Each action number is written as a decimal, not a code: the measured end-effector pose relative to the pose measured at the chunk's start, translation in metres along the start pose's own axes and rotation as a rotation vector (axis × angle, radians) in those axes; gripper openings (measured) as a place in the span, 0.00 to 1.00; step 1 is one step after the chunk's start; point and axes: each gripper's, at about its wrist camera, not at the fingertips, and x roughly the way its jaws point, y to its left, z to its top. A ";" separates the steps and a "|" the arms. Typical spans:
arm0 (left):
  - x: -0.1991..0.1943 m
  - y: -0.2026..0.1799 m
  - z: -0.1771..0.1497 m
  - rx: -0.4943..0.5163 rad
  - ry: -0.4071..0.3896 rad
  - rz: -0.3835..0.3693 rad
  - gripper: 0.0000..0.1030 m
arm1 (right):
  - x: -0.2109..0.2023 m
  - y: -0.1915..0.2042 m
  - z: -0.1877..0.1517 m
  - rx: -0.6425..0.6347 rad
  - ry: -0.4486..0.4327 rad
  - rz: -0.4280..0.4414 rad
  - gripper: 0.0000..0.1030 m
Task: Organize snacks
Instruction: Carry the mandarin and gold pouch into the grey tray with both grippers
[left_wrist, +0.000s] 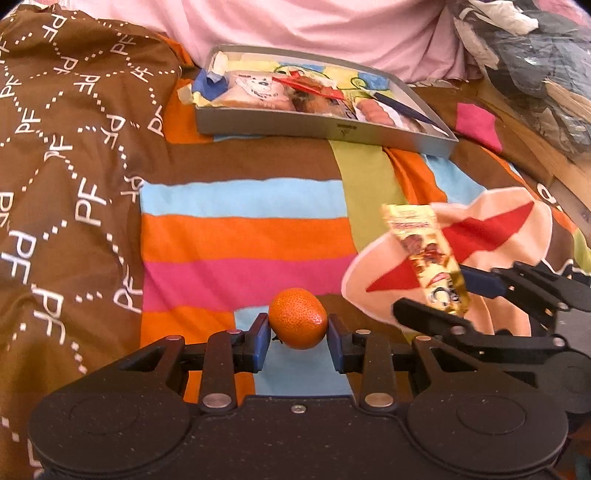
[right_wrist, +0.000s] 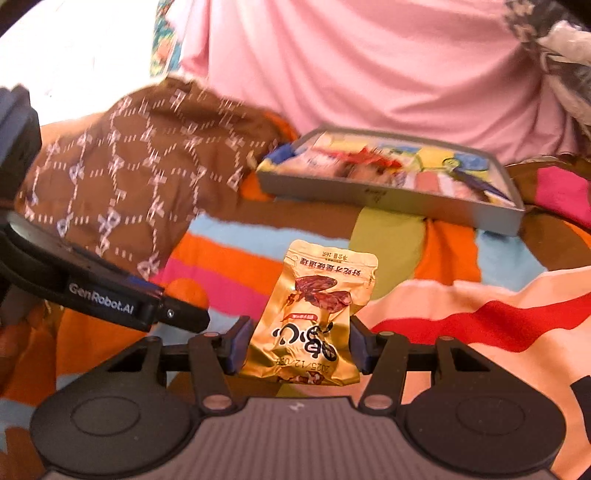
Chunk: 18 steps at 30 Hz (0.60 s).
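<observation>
1. Left gripper (left_wrist: 297, 334) clamps the mandarin (left_wrist: 297, 318) between both pads, above the striped bedcover (left_wrist: 240, 236).
2. Right gripper (right_wrist: 300, 345) pinches the gold snack packet (right_wrist: 314, 314) by its crumpled lower half.
3. Risk: the round fruit may roll out; the slick foil may slip.
4. Grey tray (left_wrist: 325, 130), well ahead, already holds several wrapped snacks.
</observation>
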 end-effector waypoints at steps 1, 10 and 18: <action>0.001 0.000 0.002 -0.002 -0.004 0.003 0.34 | -0.001 -0.003 0.001 0.014 -0.014 0.002 0.57; 0.004 0.005 0.035 -0.003 -0.022 0.001 0.34 | -0.002 -0.018 0.015 0.045 -0.087 0.000 0.57; 0.013 0.019 0.096 -0.083 -0.129 -0.042 0.34 | 0.015 -0.042 0.070 -0.007 -0.129 -0.046 0.57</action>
